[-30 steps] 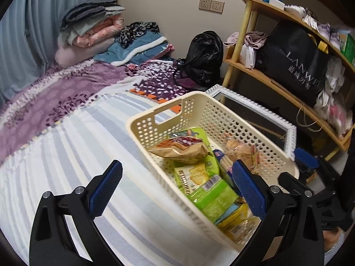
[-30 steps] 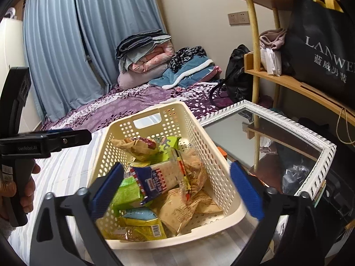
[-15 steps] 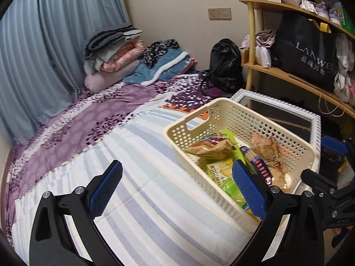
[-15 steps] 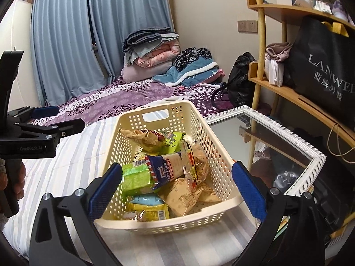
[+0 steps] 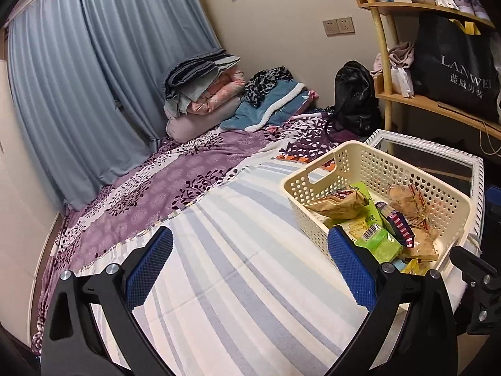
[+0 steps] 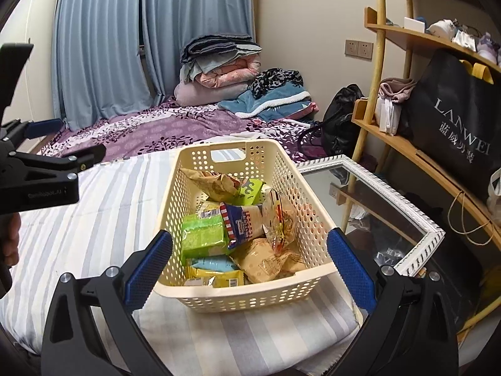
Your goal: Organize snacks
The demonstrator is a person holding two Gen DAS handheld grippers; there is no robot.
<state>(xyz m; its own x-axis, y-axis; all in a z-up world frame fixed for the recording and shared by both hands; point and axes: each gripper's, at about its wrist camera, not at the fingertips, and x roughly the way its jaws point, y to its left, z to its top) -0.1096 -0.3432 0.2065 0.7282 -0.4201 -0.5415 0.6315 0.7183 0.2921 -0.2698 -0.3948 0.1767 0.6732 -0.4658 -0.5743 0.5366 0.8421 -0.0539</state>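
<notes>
Both the left gripper and right gripper are spread, empty. The cream perforated plastic basket at twelve o'clock, apparently full, should be approached squarely.

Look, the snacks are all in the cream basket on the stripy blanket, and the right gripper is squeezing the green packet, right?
Not quite. The right gripper isn't squeezing anything: in the right wrist view its blue fingers stand wide apart, open and empty, in front of the basket. The green packet lies inside the basket with the other snacks, on the stripy blanket.
</notes>
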